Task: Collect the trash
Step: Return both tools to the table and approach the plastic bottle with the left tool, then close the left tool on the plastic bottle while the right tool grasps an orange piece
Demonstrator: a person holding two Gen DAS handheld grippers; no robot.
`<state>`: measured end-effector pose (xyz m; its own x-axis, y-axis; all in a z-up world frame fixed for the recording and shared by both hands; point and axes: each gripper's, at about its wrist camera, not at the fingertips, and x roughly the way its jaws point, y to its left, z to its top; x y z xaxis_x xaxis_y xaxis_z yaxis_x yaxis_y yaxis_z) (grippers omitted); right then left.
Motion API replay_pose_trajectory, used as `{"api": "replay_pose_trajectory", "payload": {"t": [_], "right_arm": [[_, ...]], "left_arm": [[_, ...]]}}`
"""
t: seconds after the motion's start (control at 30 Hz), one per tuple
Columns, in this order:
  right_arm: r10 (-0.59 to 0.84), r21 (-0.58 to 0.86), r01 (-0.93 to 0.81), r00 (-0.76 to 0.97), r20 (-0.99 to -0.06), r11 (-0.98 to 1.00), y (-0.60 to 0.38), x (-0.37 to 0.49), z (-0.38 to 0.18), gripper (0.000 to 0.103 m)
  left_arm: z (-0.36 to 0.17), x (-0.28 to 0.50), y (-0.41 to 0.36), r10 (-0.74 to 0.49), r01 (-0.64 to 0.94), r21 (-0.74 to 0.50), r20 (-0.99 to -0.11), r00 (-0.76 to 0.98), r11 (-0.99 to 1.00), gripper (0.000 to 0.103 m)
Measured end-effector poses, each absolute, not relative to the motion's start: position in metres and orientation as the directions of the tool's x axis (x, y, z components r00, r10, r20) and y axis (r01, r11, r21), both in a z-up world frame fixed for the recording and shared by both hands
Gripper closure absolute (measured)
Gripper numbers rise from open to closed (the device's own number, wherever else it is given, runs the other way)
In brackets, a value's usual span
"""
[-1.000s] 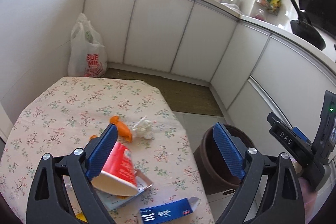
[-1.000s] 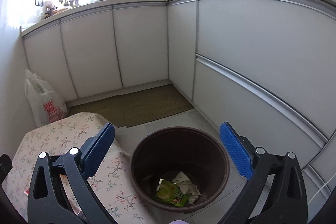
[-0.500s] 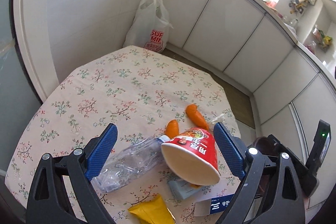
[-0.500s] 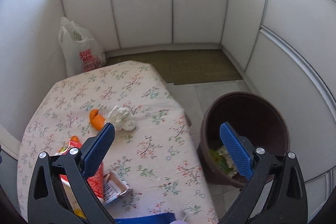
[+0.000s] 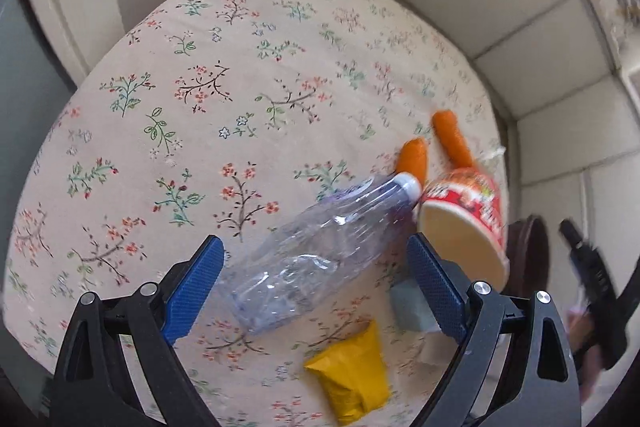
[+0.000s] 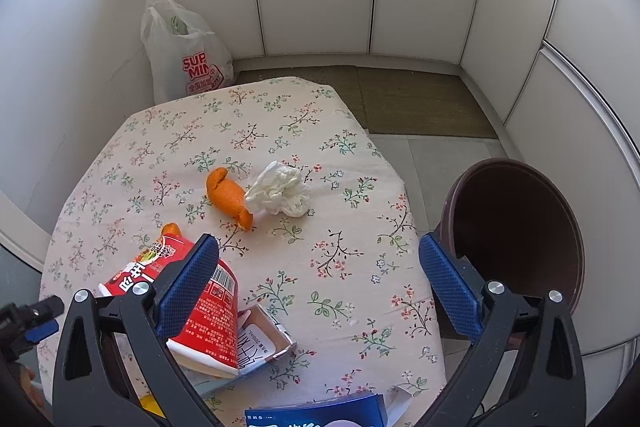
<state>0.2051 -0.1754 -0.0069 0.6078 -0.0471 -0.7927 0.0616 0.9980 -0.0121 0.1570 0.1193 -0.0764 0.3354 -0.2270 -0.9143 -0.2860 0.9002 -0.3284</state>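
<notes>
Left wrist view: the left gripper (image 5: 314,281) hangs over the floral tablecloth (image 5: 208,75), jaws spread wide and holding nothing. A crushed clear plastic bottle (image 5: 320,259) lies between the blue pads, its white cap pointing to 1 o'clock and touching a tipped red noodle cup (image 5: 468,219). Orange peels (image 5: 450,139) lie at 1 o'clock; a yellow packet (image 5: 354,377) lies at 5 o'clock.

Right wrist view: the right gripper (image 6: 318,285) is also wide open and empty above the cloth. A crumpled white tissue (image 6: 280,195) lies at 12 o'clock, touching an orange peel (image 6: 228,197). The noodle cup (image 6: 192,303) lies at 8 o'clock, the brown trash bin (image 6: 516,231) at 3 o'clock on the floor, a blue box (image 6: 320,413) at 6 o'clock.
</notes>
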Motion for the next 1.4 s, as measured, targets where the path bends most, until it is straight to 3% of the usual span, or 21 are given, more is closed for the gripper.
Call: {"api": "replay_pose_trajectory", "payload": {"t": [0.2,0.43,0.63,0.77,0.97,1.23,1.3,1.4], "right_arm": [[-0.048,-0.007,0.071,0.596,-0.802,0.997,-0.180,0.209,-0.010,0.007],[-0.064,-0.011,0.093,0.583,-0.810,0.996,-0.186,0.214,-0.015,0.007],[-0.070,-0.019,0.095,0.566,-0.822,0.995,-0.185,0.221,-0.022,0.007],[-0.063,-0.013,0.093,0.561,-0.825,0.996,-0.183,0.227,-0.025,0.007],[-0.040,0.012,0.092,0.544,-0.838,0.996,-0.182,0.238,-0.031,0.007],[0.268,0.271,-0.060,0.456,-0.849,0.961,-0.166,0.279,-0.033,0.008],[0.301,0.279,-0.114,0.408,-0.862,0.954,-0.146,0.298,-0.036,0.019],[0.233,0.163,-0.208,0.375,-0.897,0.964,-0.105,0.323,-0.041,0.029]], "left_arm": [[-0.101,0.158,0.083,-0.106,-0.016,-0.112,-0.968,0.229,0.994,0.013],[-0.116,0.179,0.062,-0.100,0.102,-0.078,-0.968,0.232,0.992,0.013],[-0.132,0.197,0.062,-0.086,0.107,-0.062,-0.967,0.241,0.992,0.013],[-0.129,0.196,0.073,-0.136,0.073,-0.121,-0.957,0.255,0.990,0.033],[-0.101,0.186,0.109,-0.190,-0.041,-0.218,-0.917,0.350,0.975,0.036],[-0.012,0.160,0.134,-0.303,-0.092,-0.427,-0.762,0.572,0.900,0.036],[0.006,0.151,0.140,-0.318,-0.089,-0.461,-0.726,0.610,0.883,0.036],[0.023,0.142,0.147,-0.323,-0.088,-0.489,-0.689,0.648,0.868,0.036]]}}
